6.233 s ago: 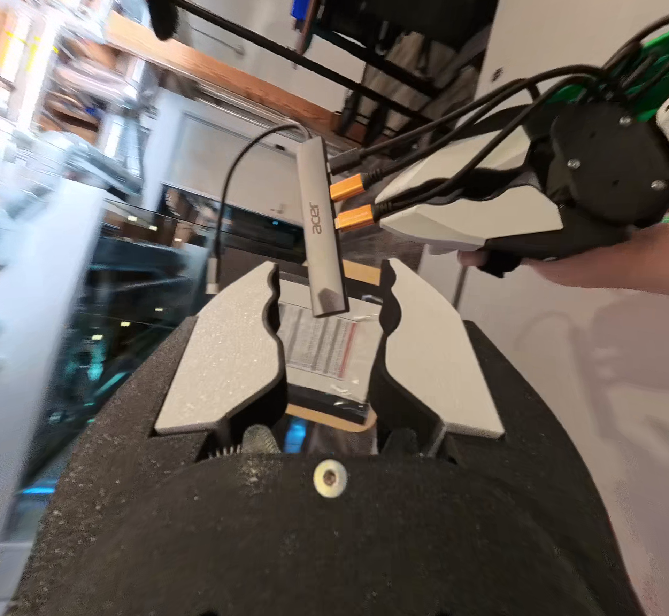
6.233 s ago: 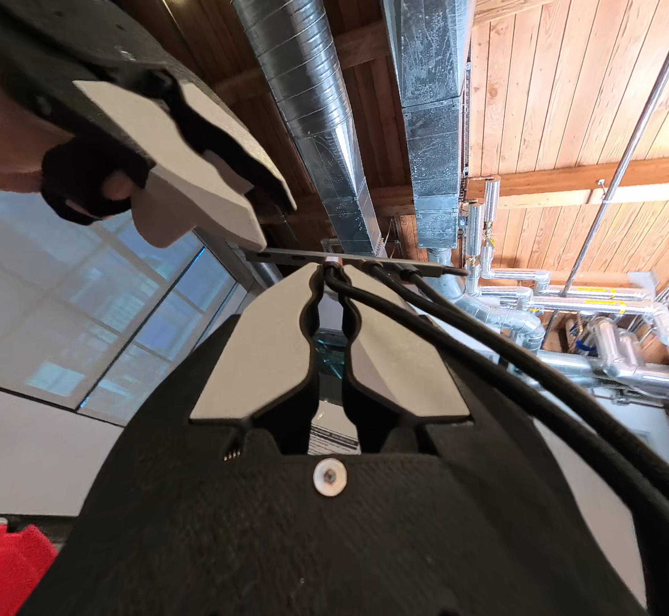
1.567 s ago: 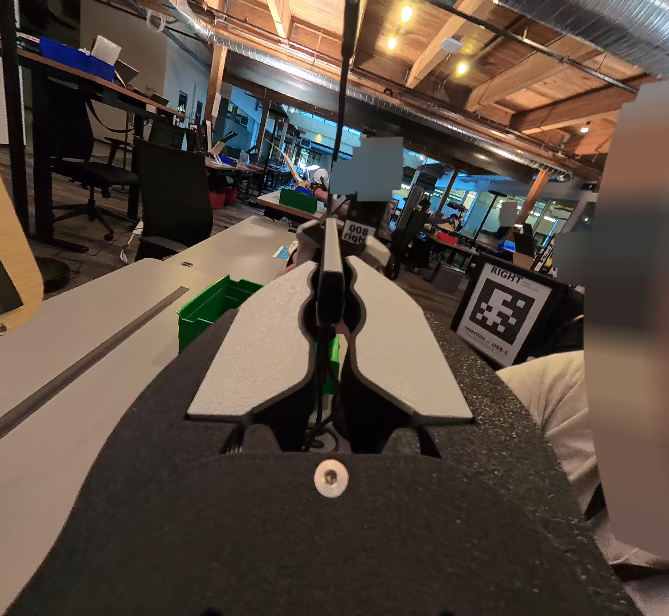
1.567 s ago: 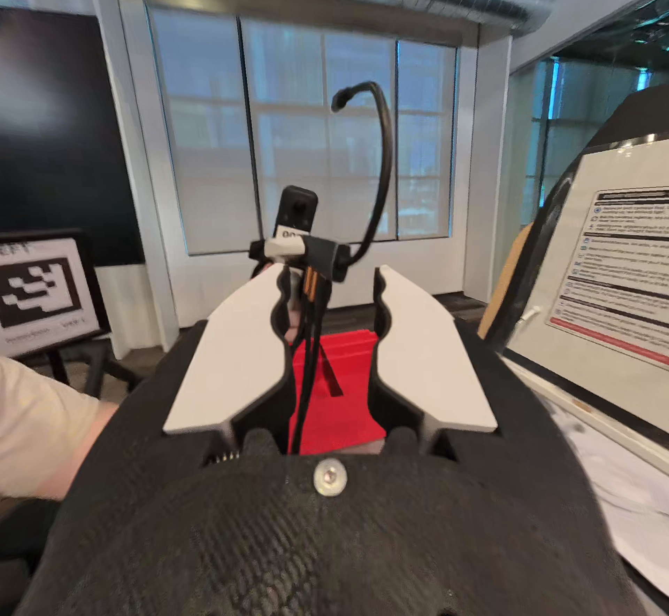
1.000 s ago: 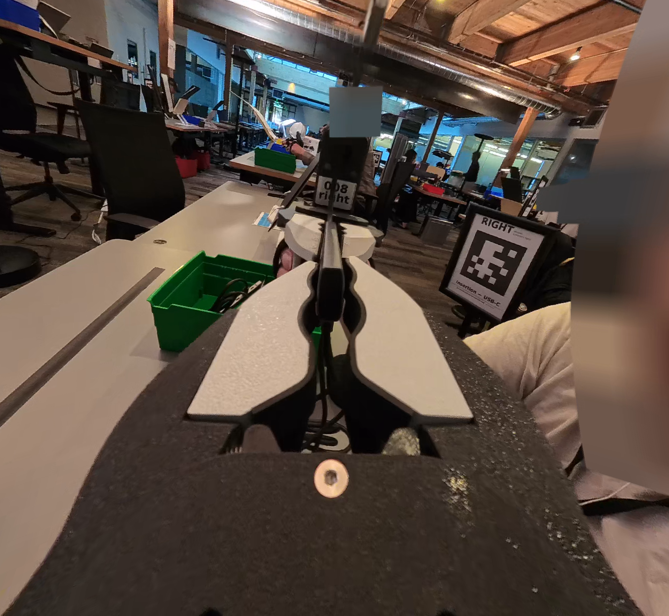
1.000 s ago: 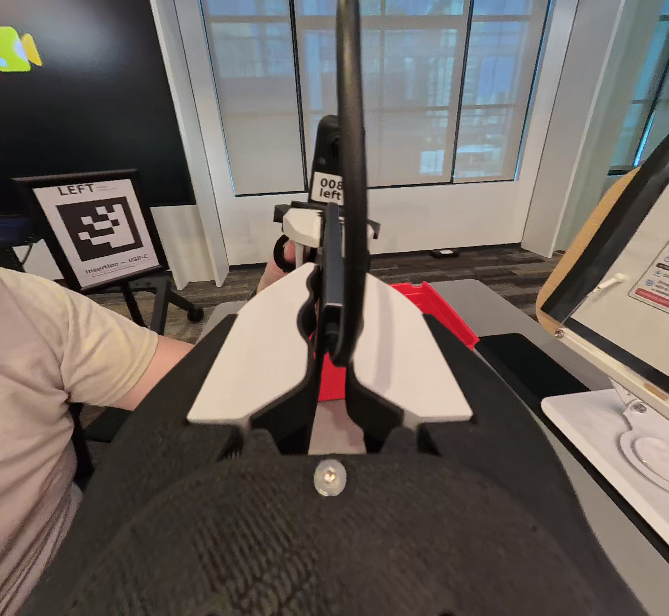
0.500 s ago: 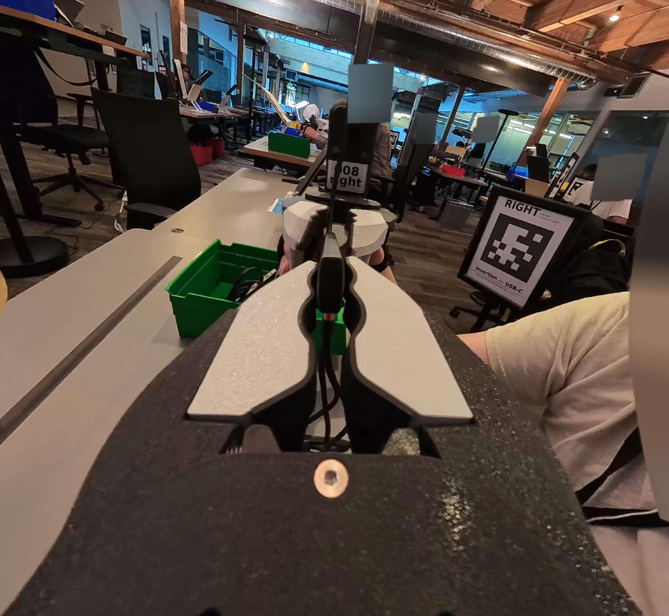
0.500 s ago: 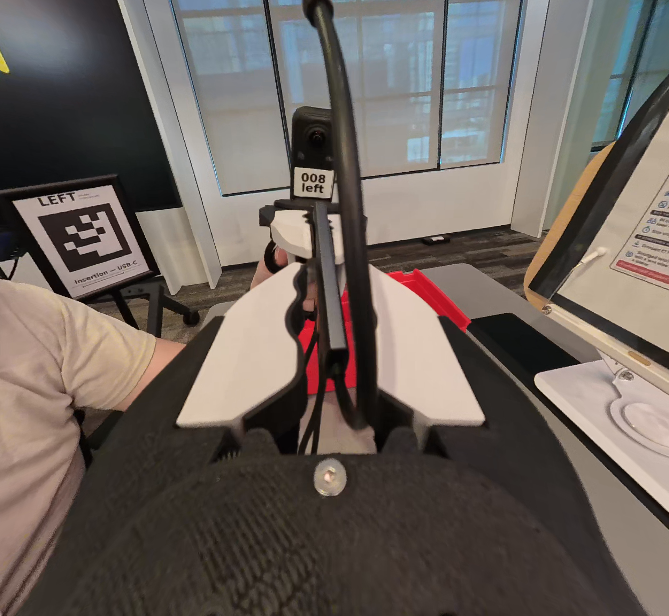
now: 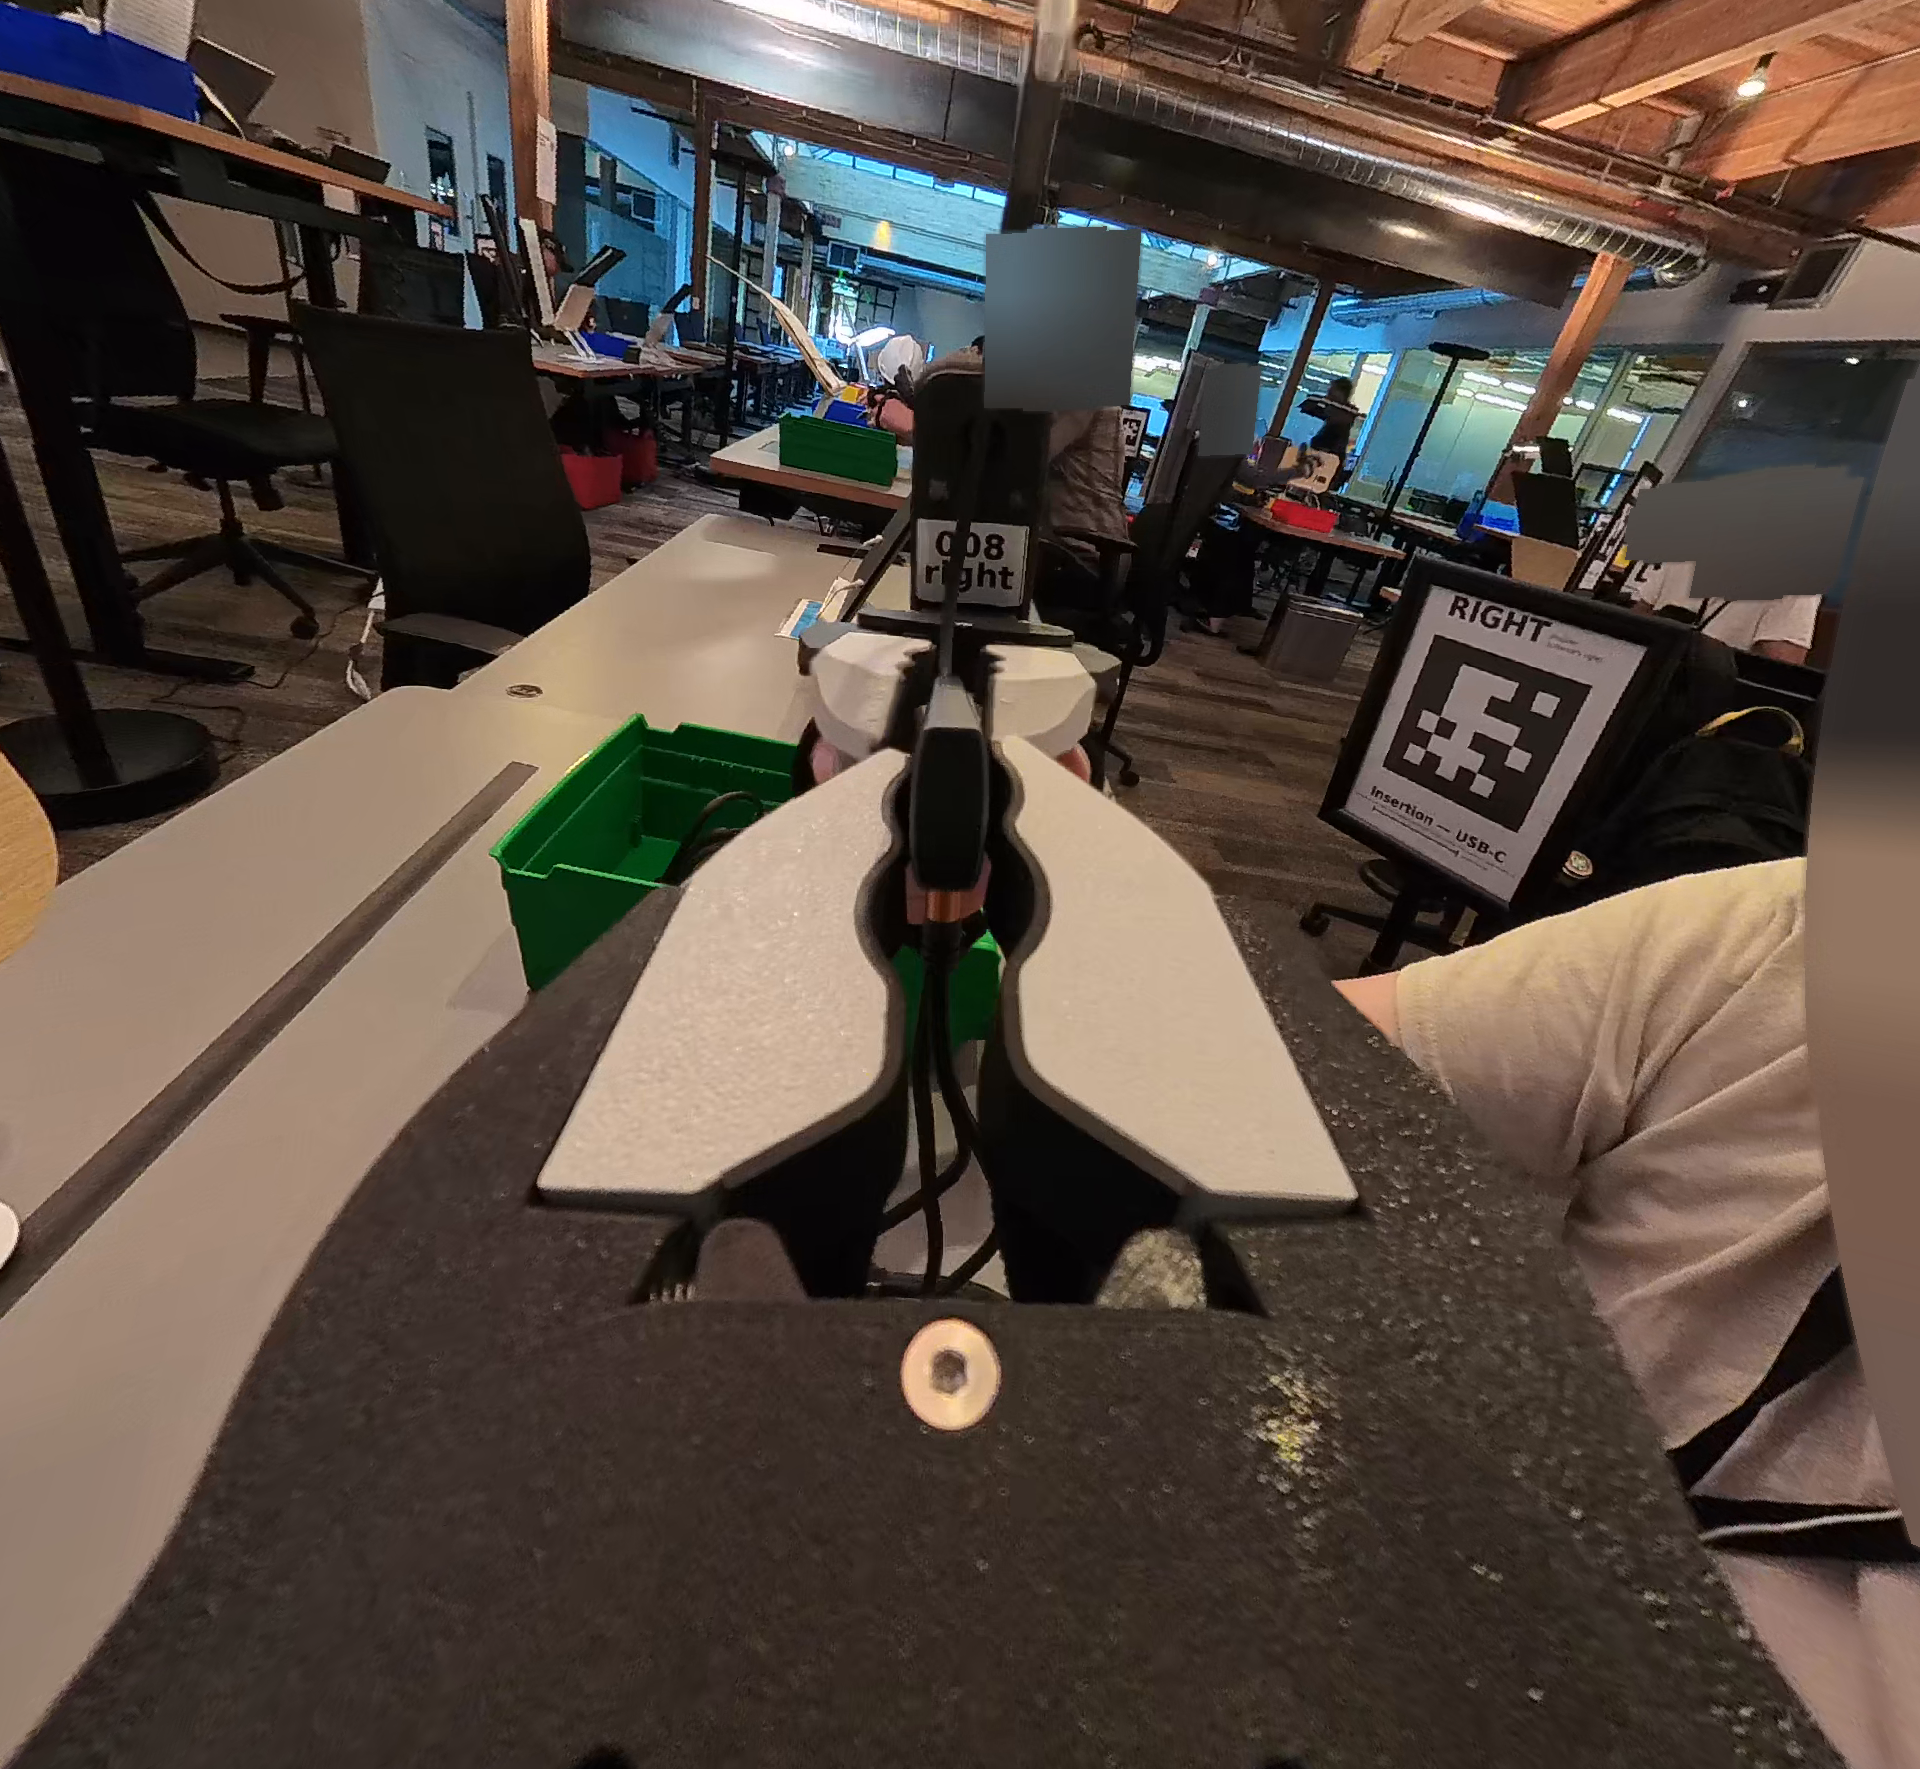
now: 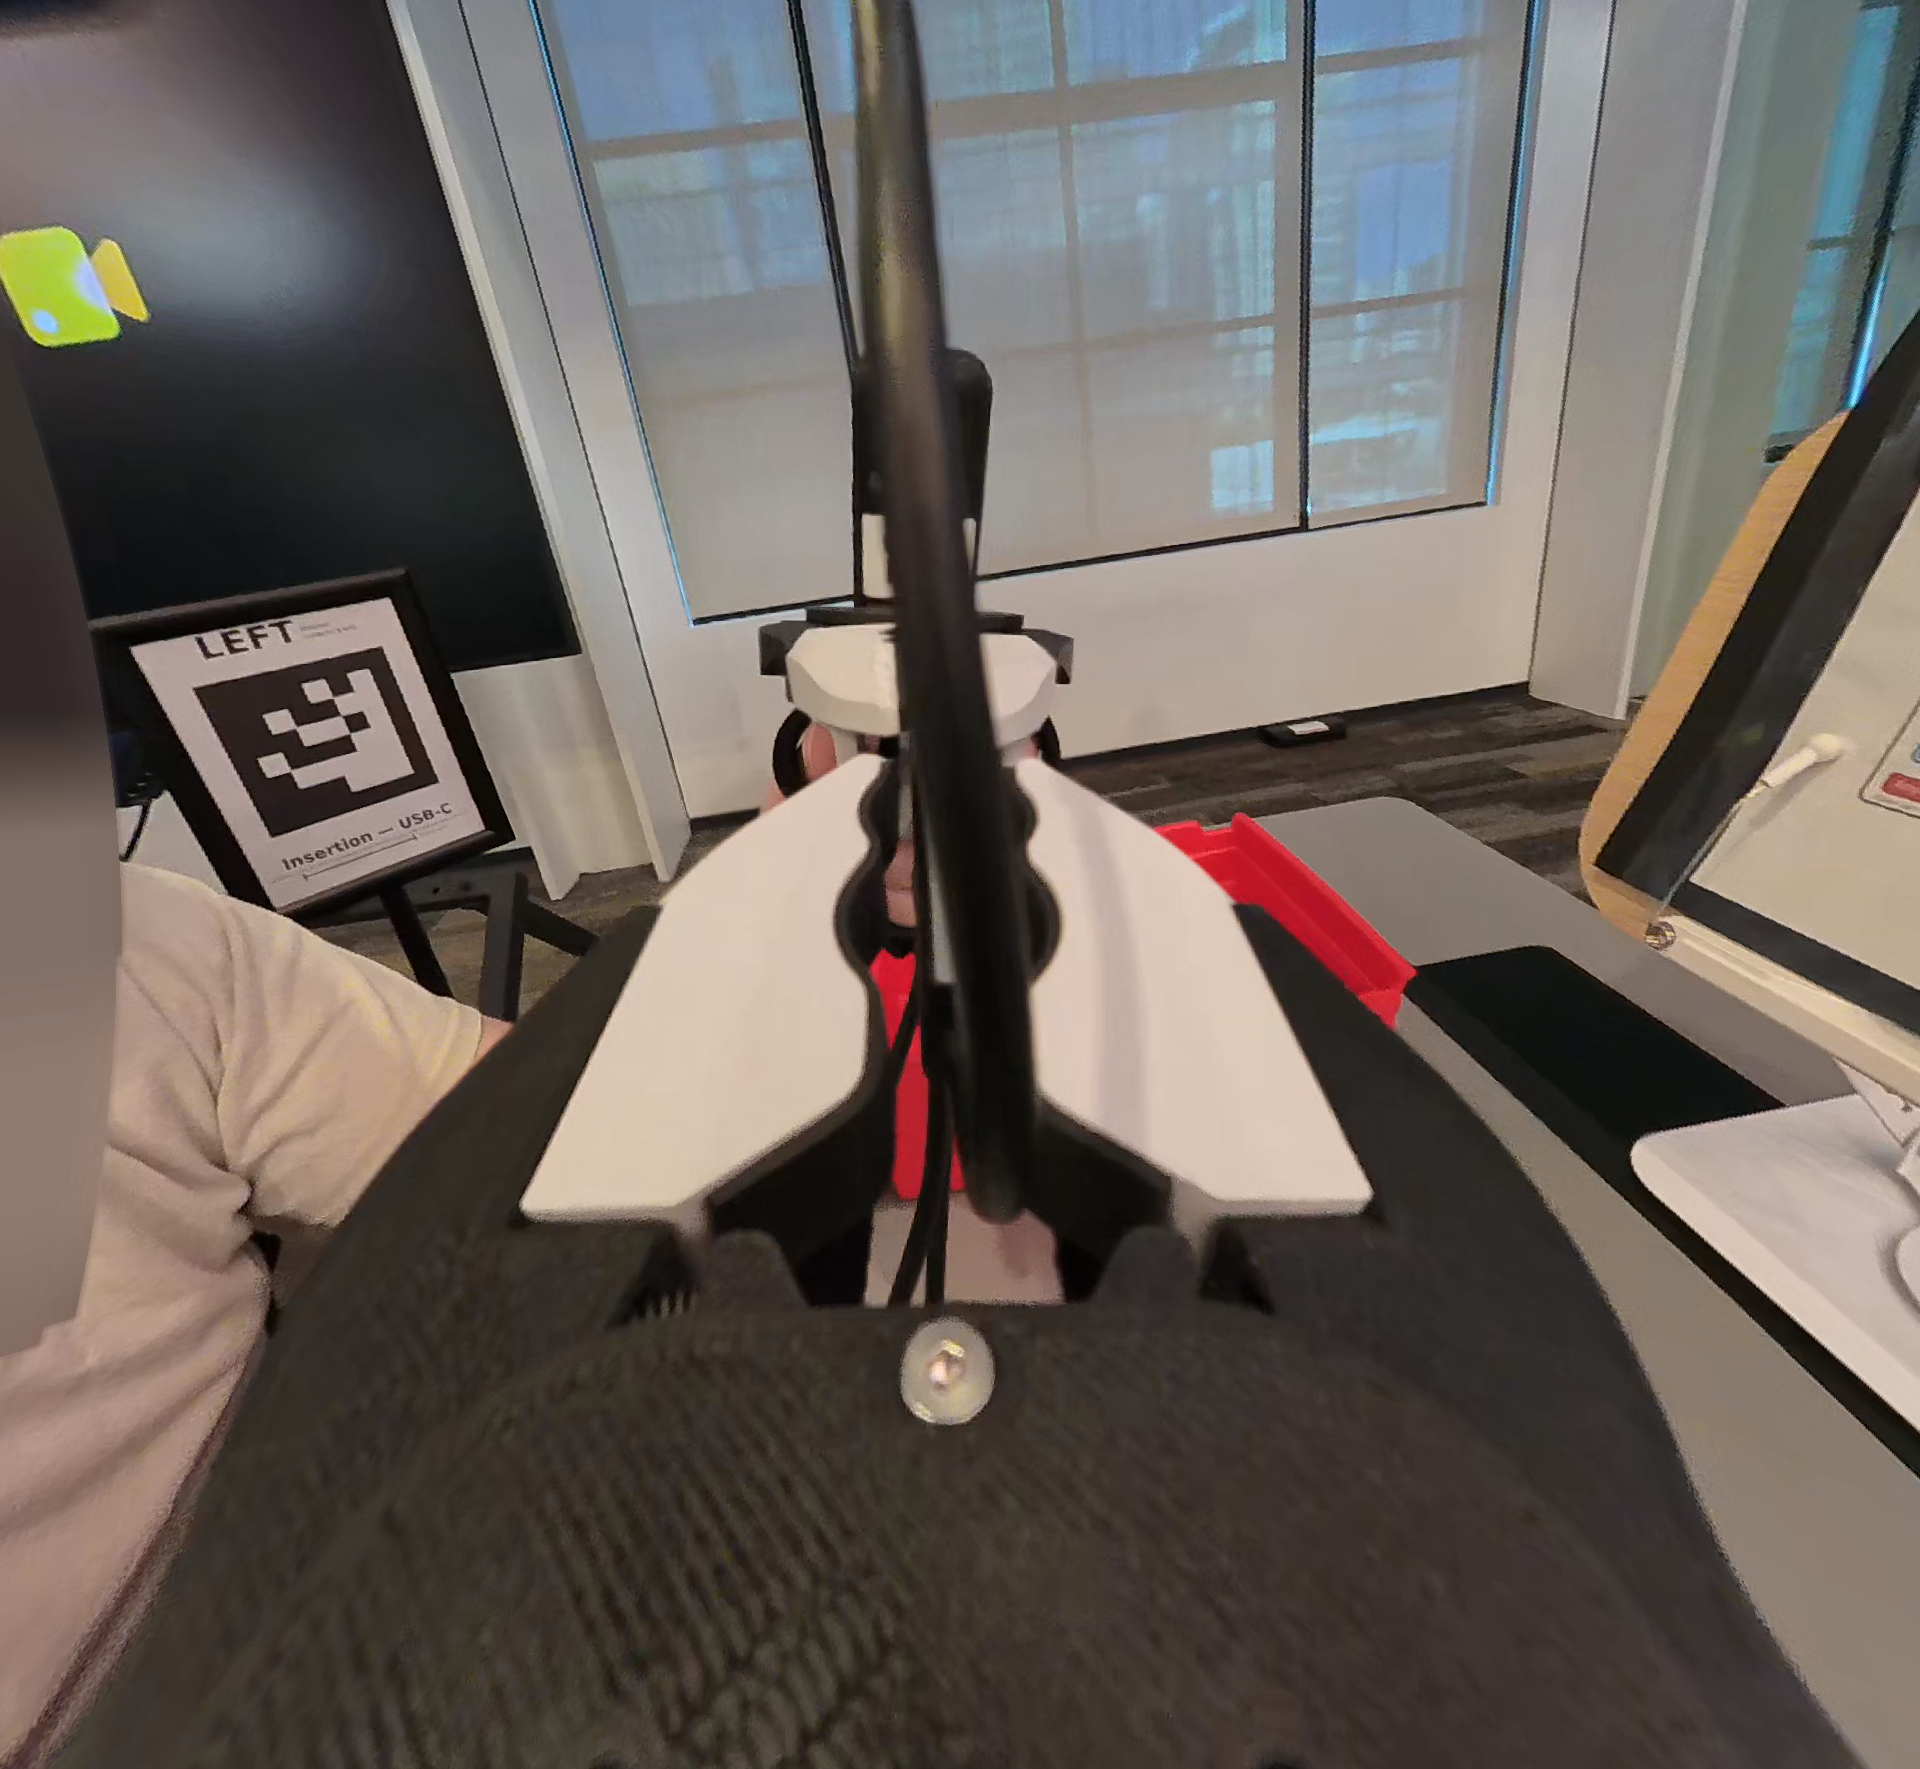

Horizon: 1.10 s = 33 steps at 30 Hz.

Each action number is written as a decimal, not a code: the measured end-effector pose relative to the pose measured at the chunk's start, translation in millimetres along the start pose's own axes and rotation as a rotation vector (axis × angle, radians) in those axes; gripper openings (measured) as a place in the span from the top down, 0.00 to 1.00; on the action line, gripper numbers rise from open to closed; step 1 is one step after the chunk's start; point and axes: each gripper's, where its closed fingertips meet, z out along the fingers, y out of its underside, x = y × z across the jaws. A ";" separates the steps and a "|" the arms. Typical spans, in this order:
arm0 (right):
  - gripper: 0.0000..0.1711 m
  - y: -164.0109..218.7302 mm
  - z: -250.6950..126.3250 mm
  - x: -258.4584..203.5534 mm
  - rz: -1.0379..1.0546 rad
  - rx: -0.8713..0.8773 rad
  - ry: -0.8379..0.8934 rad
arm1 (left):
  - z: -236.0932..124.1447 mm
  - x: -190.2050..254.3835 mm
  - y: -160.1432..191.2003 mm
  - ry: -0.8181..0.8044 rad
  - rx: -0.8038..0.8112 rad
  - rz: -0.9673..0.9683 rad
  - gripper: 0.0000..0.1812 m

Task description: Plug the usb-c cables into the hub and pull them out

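My left gripper (image 9: 948, 784) is shut on a black USB-C plug (image 9: 945, 820) with a copper ring; its thin black cable (image 9: 930, 1096) hangs down between the fingers. Facing it, my right gripper (image 9: 951, 680) holds the hub edge-on. In the right wrist view, my right gripper (image 10: 945, 784) is shut on the thin hub (image 10: 940, 898). The hub's thick black cable (image 10: 904, 265) arches upward. The left gripper (image 10: 914, 691) sits just beyond it. Plug and hub meet tip to tip; I cannot tell how deep the plug sits.
A green bin (image 9: 582, 846) holding cables stands on the grey table (image 9: 208, 992). A red bin (image 10: 1309, 909) is under the right gripper. Marker signs (image 9: 1486, 732) (image 10: 312, 732) stand on either side. A person's sleeve (image 9: 1610, 1096) is close. A board on a stand (image 10: 1818, 836) is at the right. My left and right fingertips are right by each other.
Both grippers stay shut and facing each other, drifting slightly. The hub's thick cable has swung across the right wrist view and now covers most of the hub.
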 end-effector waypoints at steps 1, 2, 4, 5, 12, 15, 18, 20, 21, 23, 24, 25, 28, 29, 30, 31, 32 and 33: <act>0.93 0.3 -0.5 -1.8 0.002 0.001 -0.020 | 0.6 0.1 0.2 0.003 0.001 -0.003 0.95; 0.94 1.1 -0.7 -3.0 0.017 -0.003 -0.035 | 1.0 0.5 0.0 0.008 0.004 -0.008 0.95; 0.93 3.5 -2.1 -1.6 0.028 -0.031 -0.035 | 2.0 -0.6 1.3 0.004 -0.002 -0.006 0.95; 0.93 4.3 -2.7 -1.8 0.031 -0.043 -0.037 | 2.6 -0.5 1.7 0.006 -0.003 -0.008 0.95; 0.87 0.2 -2.3 2.7 -0.001 0.003 -0.001 | 1.9 -1.0 -2.2 -0.008 0.019 -0.002 0.95; 0.87 -0.7 -1.7 3.6 0.015 0.023 -0.010 | -0.6 -1.4 -7.2 -0.015 0.049 -0.001 0.94; 0.87 -6.4 -1.6 4.0 0.027 0.073 -0.014 | -1.5 -1.2 -7.8 -0.014 0.050 0.002 0.94; 0.88 -4.5 0.2 1.4 0.040 0.066 -0.037 | -0.5 -1.6 -7.8 -0.016 0.053 0.003 0.94; 0.87 -2.1 1.7 -0.8 0.048 0.054 -0.056 | 0.1 -1.9 -8.0 -0.017 0.056 0.002 0.94; 0.87 -0.8 4.3 -2.6 0.061 0.053 -0.072 | 1.3 -3.6 -7.7 -0.026 0.058 -0.002 0.94; 0.88 -1.5 5.3 -2.2 0.064 0.064 -0.069 | 1.8 -3.7 -7.4 -0.026 0.057 -0.002 0.94; 0.88 -1.0 6.3 -1.6 0.068 0.068 -0.068 | 2.1 -3.9 -7.2 -0.026 0.057 -0.002 0.94; 0.94 -1.3 8.0 0.1 0.075 0.090 -0.068 | 2.2 -3.6 -8.2 -0.021 0.067 -0.005 0.95; 0.94 -2.5 8.3 0.3 0.080 0.104 -0.070 | 2.1 -3.7 -8.7 -0.022 0.071 -0.004 0.95; 0.94 -3.1 8.5 -0.2 0.084 0.114 -0.077 | 1.8 -3.4 -9.1 -0.020 0.073 -0.005 0.95; 0.95 -3.2 8.8 -0.8 0.092 0.121 -0.086 | 1.6 -3.0 -9.1 -0.018 0.072 -0.003 0.95; 0.95 -3.2 8.9 -0.5 0.098 0.125 -0.090 | 1.3 -3.2 -9.1 -0.022 0.071 0.000 0.95; 0.95 -2.8 9.0 -0.7 0.100 0.126 -0.096 | 1.2 -3.5 -8.7 -0.024 0.067 -0.002 0.95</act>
